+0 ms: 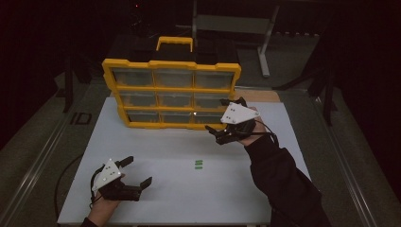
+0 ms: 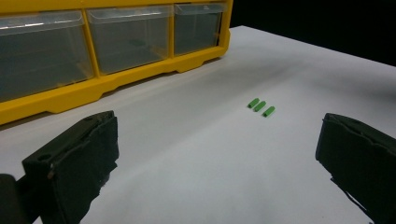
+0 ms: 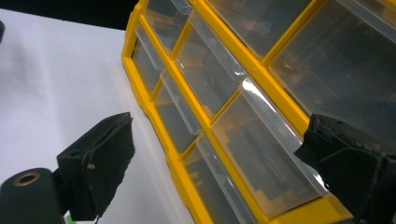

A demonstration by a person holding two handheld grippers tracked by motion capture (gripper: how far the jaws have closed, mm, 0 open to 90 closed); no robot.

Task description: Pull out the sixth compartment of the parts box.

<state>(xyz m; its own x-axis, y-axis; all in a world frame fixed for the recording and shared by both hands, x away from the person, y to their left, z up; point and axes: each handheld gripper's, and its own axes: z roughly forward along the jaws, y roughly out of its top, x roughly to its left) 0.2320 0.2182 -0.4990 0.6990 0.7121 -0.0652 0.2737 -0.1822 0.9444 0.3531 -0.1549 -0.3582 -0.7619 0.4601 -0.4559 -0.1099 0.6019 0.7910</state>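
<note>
Yellow drawer cabinet [image 1: 171, 93] upright, long axis crosswise | both hand-held grippers spread wide

— Where is the drawer cabinet [image 1: 171, 93] standing?

— It is standing upright at the far side of the surface [image 1: 156, 198], directly ahead of the right tongs [image 1: 226, 115], which are hanging just beside its lower right drawer [image 3: 261, 158].

— And the three small pegs [image 2: 261, 107]?

— They are lying side by side on the surface, ahead of the left tongs [image 1: 139, 171], well apart from them, nearer than the cabinet.
</note>
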